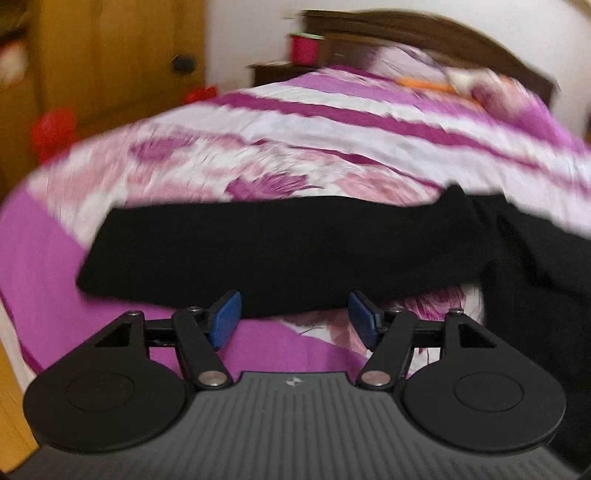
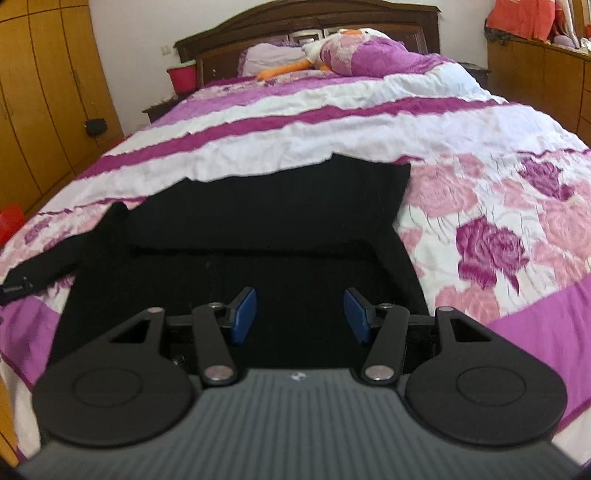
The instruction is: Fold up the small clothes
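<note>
- The left tool (image 1: 294,319) is showing its blue pads (image 1: 226,317) spread wide apart with nothing between them; its view is blurred.
- Just ahead of the left tool, a black garment (image 1: 280,251) is lying across the bed (image 1: 303,122), one long sleeve-like part stretching from ahead-left to ahead-right, its near edge sitting right beyond the pads.
- The right tool (image 2: 301,314) is also standing wide open and gripping nothing, its blue pads (image 2: 243,314) hovering over the dark cloth.
- In the right wrist view the black garment (image 2: 280,206) is spreading directly ahead of and beneath the tool, with a folded upper layer lying further ahead and a sleeve (image 2: 55,258) trailing off to the tool's left, a small label showing at its end.
- Only the right wrist view is showing the far end of the bed clearly: a stuffed toy (image 2: 314,55) with orange parts resting by the pillows (image 2: 273,55) against the dark wooden headboard (image 2: 295,18).
- Both views are catching a red container (image 2: 181,78) far ahead-left of the tool, beside the headboard, and wooden wardrobe doors (image 2: 48,92) to the left.
- Whether either tool's pads are touching the cloth is not clear.
</note>
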Demonstrator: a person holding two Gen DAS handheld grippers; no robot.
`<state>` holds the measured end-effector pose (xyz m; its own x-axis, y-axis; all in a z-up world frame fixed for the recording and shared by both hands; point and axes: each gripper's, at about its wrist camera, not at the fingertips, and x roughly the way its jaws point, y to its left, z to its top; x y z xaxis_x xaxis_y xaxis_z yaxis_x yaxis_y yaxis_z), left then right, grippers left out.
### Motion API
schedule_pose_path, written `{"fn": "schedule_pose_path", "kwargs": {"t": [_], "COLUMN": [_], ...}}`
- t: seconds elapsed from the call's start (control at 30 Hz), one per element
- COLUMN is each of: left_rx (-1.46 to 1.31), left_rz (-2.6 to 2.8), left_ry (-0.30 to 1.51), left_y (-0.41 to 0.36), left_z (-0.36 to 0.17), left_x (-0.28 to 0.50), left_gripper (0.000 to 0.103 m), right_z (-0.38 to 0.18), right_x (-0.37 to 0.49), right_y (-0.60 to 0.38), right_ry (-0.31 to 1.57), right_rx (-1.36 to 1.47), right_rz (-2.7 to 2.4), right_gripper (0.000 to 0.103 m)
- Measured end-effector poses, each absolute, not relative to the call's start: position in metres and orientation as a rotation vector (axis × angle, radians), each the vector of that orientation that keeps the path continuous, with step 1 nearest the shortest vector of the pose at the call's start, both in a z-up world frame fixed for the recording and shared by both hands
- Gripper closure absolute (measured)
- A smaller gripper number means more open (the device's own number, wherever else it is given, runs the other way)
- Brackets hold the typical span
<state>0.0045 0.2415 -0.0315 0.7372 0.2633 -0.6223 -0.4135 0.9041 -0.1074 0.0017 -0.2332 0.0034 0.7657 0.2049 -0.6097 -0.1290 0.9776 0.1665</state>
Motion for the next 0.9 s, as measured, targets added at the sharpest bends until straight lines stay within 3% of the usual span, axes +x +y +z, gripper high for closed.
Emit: {"fn": "schedule_pose_path", "kwargs": {"t": [0.37,0.7,0.77,0.83,0.9], "left_rx": [-0.741,-0.883,-0.876,-0.869,-0.909], "left_rz": [0.423,0.530,0.560,0.572,0.537], "left_ry": [0.540,0.375,0.359,0.368,0.333], "left_y": [0.260,0.295,0.302,0.311,0.320], "left_z": [-0.046,-0.060,-0.058,-0.054,-0.050], "left_x": [-0.011,0.026,0.037,0.043,0.040], "left_gripper": [0.033,0.032,0.044,0.083,0.091], "right_z": [-0.029,-0.036,-0.036,-0.037,-0.037], "right_x": [0.003,-0.001,-0.002,-0.003,-0.004], "right_y": [-0.227,-0.233,-0.235,-0.237,-0.239], "right_ry": [0.755,0.759,0.755,0.756,0.755], "right_rx": [0.134,0.158,0.166,0.172,0.174], "right_rz": [0.133,0.118,0.115,0.105,0.097], "right_gripper": [0.048,0.048,0.048,0.048,0.048]}}
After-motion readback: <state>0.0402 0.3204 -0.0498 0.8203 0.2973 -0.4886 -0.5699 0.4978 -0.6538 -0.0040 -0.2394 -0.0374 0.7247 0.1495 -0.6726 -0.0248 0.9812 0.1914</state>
